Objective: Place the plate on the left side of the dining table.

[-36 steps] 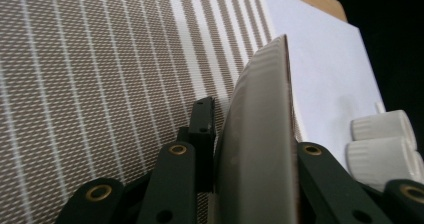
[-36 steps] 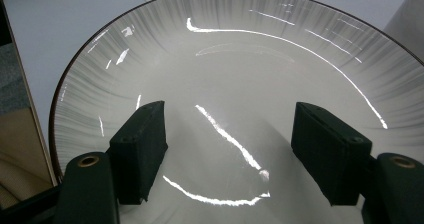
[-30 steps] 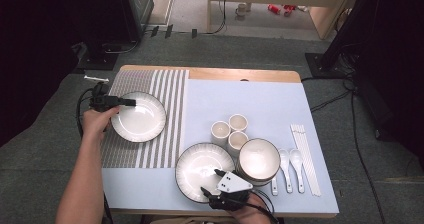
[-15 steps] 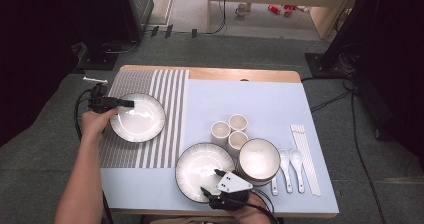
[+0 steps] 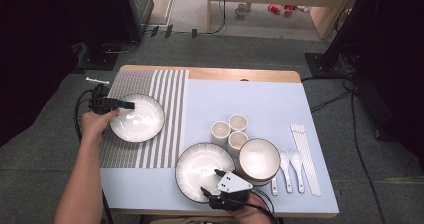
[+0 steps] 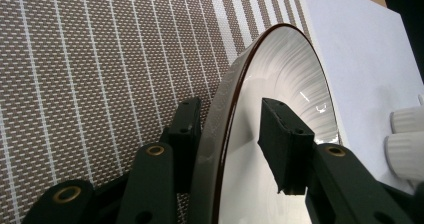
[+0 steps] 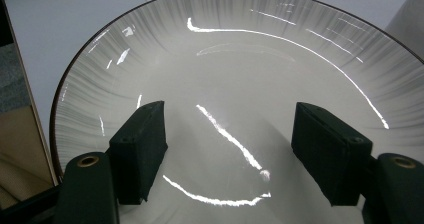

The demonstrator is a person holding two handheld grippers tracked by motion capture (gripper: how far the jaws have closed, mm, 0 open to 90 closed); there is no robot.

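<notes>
cups [image 5: 230, 129] and stacked bowls [image 5: 258, 158] crowd near plate's [image 5: 202, 165] right side.

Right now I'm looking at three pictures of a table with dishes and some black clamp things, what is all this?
A person sits at a table with a hand-held gripper in each hand, a clamp with two black jaws. One picture looks down from above; the other two come from cameras riding on each gripper. The left hand-held gripper straddles the rim of a plate on the striped mat; its jaws have just been opening and no longer pinch it. The right hand-held gripper hovers open over a second plate. Nearby stand three cups, a bowl, spoons and chopsticks.
</notes>
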